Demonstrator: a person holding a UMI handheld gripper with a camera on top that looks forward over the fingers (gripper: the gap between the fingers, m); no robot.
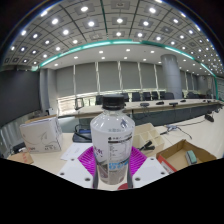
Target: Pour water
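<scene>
The tool is clamped on a clear plastic water bottle, with its two purple pads pressing against the bottle's sides at about 9 and 3 o'clock of the bottle's body. The bottle stands upright between the fingers, its dark cap at 12 o'clock and a blue-and-white label around its lower part. Behind it lies a pale table. On the table, at about 9 o'clock from the bottle, sits a white cardboard box; at about 4 o'clock an open brown cardboard box shows. Farther back, a long row of dark desks with chairs runs across the room beneath curtained windows and a ceiling dotted with round lights.
</scene>
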